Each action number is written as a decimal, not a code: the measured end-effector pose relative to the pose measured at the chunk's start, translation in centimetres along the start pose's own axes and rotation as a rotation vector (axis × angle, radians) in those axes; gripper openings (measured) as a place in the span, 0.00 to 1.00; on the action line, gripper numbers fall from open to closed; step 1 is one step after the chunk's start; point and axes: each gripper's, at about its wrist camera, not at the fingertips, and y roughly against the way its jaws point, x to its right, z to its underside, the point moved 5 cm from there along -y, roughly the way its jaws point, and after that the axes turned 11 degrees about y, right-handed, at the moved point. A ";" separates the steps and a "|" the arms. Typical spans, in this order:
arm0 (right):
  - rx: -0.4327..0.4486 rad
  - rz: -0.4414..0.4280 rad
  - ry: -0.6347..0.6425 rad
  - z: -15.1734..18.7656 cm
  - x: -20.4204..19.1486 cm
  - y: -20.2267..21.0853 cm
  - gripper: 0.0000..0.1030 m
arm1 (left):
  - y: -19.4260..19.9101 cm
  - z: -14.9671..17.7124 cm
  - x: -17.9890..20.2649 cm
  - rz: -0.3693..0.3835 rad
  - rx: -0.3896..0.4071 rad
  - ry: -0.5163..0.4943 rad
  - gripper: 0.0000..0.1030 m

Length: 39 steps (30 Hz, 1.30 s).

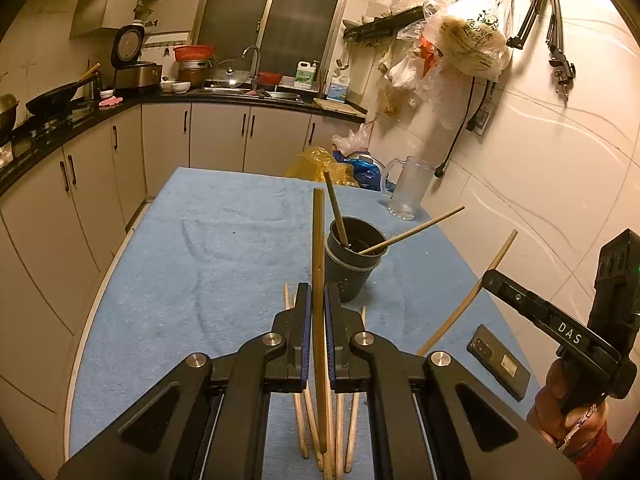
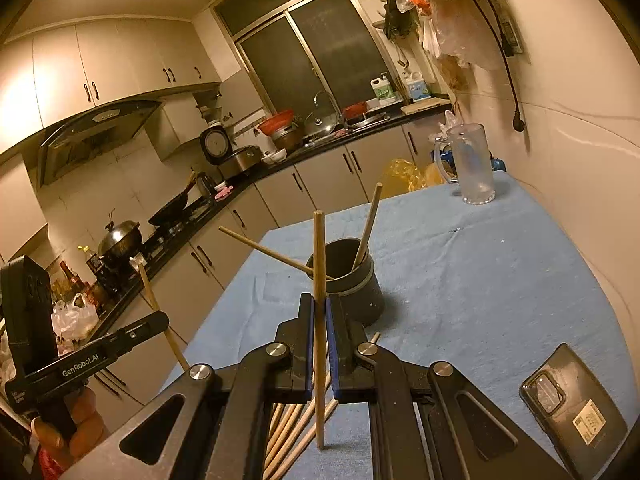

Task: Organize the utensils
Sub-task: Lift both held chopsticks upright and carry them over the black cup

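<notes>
A dark round holder cup (image 1: 352,260) (image 2: 354,280) stands on the blue cloth and holds two wooden chopsticks that lean outward. My left gripper (image 1: 318,300) is shut on one chopstick (image 1: 318,240), held upright just left of the cup. My right gripper (image 2: 319,312) is shut on another chopstick (image 2: 319,256), upright in front of the cup. Several loose chopsticks (image 1: 340,420) (image 2: 296,436) lie on the cloth under both grippers. The right gripper also shows at the right of the left wrist view (image 1: 490,278), with its chopstick (image 1: 468,296).
A black phone (image 1: 498,362) (image 2: 576,408) lies on the cloth at the right. A clear plastic jug (image 1: 408,188) (image 2: 472,164) stands at the table's far right corner by the wall. Kitchen counters and cabinets run along the left and back.
</notes>
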 end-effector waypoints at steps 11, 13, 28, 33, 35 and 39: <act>0.022 -0.005 -0.007 -0.5 0.3 0.4 0.06 | 0.4 -0.6 0.6 0.011 0.006 -0.001 0.06; 0.027 -0.004 -0.001 -0.7 0.3 0.6 0.06 | 0.5 -0.8 1.0 0.013 0.010 -0.007 0.06; 0.082 -0.020 0.025 -3.9 0.1 1.6 0.06 | 0.6 -4.3 4.7 0.067 0.032 -0.052 0.06; 0.108 -0.037 0.031 -6.7 -0.1 1.9 0.06 | 0.8 -6.5 6.1 0.088 0.052 -0.062 0.06; 0.120 -0.037 0.040 -8.0 -0.2 2.0 0.06 | 0.9 -7.8 6.7 0.093 0.064 -0.065 0.06; 0.124 -0.048 0.030 -10.9 0.1 1.7 0.06 | 0.5 -10.2 7.4 0.109 0.073 -0.045 0.06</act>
